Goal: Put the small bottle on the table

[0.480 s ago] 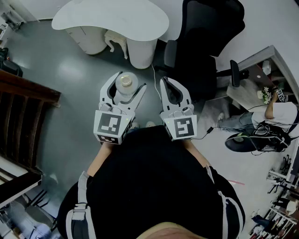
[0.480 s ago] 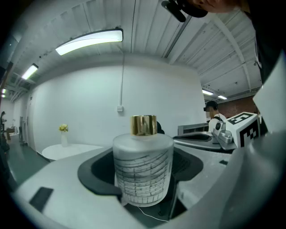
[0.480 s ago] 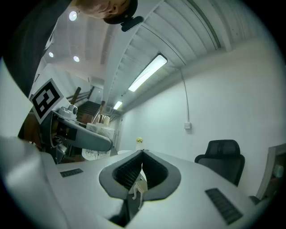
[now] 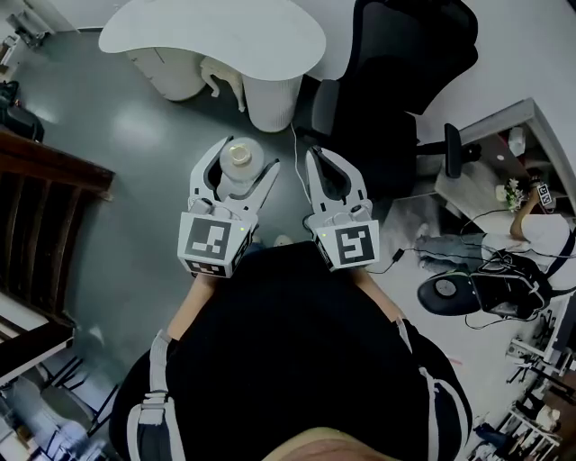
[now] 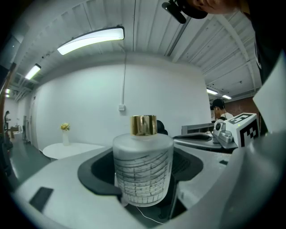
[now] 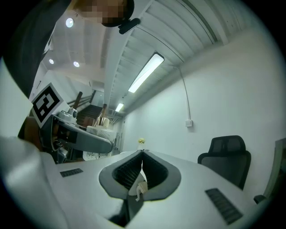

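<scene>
The small bottle (image 4: 238,167) is frosted white with a gold cap (image 5: 143,125) and thin line markings. It stands upright between the jaws of my left gripper (image 4: 244,158), which is shut on it with the jaws set wide. In the left gripper view the bottle (image 5: 143,172) fills the middle, gripped at its sides. My right gripper (image 4: 317,155) hangs beside it, shut, tips meeting, holding nothing (image 6: 142,154). Both are held over the grey floor, short of the white table (image 4: 216,27).
The white table stands on a ribbed white pedestal (image 4: 274,99) ahead. A black office chair (image 4: 396,81) is to the right of it. Dark wooden furniture (image 4: 45,225) runs along the left. A cluttered desk (image 4: 504,153) and cables lie at the right.
Both grippers and the held bottle keep almost the same pose. The surroundings have shifted only slightly in the head view.
</scene>
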Available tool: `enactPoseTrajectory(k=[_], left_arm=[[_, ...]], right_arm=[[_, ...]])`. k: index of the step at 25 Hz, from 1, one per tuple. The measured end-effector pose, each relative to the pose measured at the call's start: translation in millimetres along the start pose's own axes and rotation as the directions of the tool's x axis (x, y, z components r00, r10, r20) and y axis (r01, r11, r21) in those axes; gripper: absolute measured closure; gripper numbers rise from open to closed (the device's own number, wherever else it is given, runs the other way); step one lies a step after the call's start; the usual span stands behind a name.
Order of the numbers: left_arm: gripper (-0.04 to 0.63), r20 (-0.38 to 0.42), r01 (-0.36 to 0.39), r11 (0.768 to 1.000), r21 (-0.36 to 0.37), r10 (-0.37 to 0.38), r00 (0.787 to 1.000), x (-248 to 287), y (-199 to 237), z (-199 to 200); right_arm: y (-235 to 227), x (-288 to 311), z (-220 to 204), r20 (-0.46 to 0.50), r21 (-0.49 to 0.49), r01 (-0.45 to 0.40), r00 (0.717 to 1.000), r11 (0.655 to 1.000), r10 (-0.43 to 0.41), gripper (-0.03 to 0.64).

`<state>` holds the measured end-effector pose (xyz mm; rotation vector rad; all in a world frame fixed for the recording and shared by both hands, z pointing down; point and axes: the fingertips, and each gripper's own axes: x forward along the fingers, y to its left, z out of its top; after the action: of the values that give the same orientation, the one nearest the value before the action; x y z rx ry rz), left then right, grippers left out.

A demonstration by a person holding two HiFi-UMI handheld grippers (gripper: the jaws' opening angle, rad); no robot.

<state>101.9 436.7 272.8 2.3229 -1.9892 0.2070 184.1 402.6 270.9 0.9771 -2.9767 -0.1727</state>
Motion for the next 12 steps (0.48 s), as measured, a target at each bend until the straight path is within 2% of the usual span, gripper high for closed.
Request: enactPoseTrajectory(k=[6, 12], left_arm=[[0.259, -0.015, -0.008, 1.0, 0.0, 0.008, 1.0, 11.0, 2.0, -3.8], [0.259, -0.02, 0.001, 1.0, -0.019, -0.002, 1.0, 29.1, 24.5, -8.7]], right_arm=[[-7.3, 7.6, -12.6, 0.018, 0.016, -0.029, 0.999, 0.999, 0.029, 0.594], [-11.4, 32.5, -19.7, 0.011, 0.013, -0.024, 1.0, 1.0, 0.023, 0.594]])
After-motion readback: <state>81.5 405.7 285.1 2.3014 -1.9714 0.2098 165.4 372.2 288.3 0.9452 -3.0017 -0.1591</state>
